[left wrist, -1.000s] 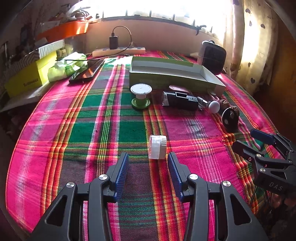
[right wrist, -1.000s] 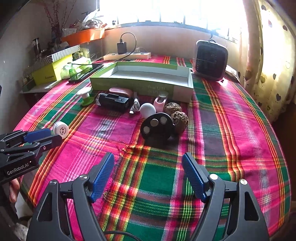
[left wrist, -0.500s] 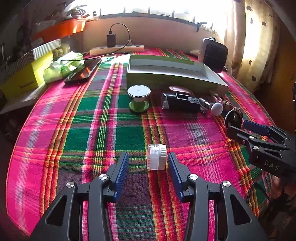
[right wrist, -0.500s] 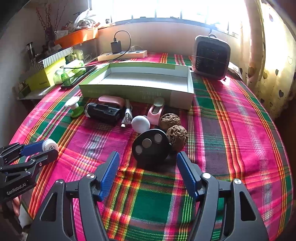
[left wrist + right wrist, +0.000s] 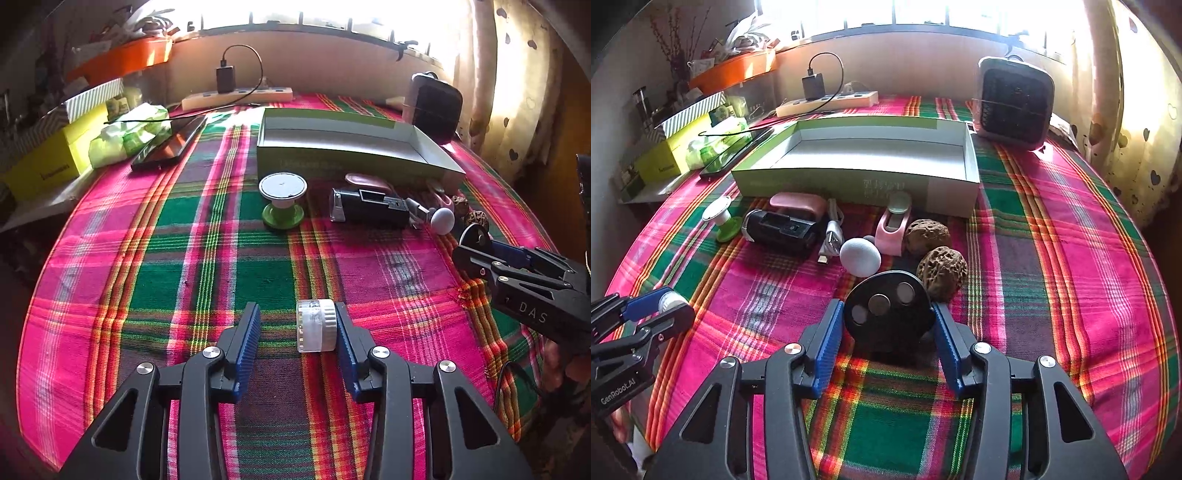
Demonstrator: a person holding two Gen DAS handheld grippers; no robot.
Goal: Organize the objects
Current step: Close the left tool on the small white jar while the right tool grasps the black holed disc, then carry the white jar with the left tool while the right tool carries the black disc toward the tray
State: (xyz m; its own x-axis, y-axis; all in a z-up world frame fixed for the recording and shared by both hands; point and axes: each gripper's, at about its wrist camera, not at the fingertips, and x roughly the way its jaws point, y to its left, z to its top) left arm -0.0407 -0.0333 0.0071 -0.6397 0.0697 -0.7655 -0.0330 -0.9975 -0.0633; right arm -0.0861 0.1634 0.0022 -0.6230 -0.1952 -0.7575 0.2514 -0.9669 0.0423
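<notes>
A small clear jar with a white lid [image 5: 316, 325] lies on its side on the plaid cloth, between the fingers of my left gripper [image 5: 295, 314]. The jaws are closing; the right pad is at the lid and the left pad stands apart from the jar. My right gripper [image 5: 886, 306] straddles a black round disc with three metal studs [image 5: 888, 314]. Its jaws are closing too, with both pads close beside the disc's rim. An empty green and white box [image 5: 849, 181] sits behind.
In front of the box lie a green spool [image 5: 282, 201], a black device [image 5: 369, 205], a white ball [image 5: 860, 256], a pink holder [image 5: 894, 225] and two walnuts [image 5: 942, 273]. A small fan [image 5: 1015, 103], a power strip [image 5: 236, 98] and a phone [image 5: 170, 144] stand farther back.
Both grippers' jaws have narrowed. The right gripper moved forward until the black disc sat between its fingers. The left gripper stayed about the jar.
</notes>
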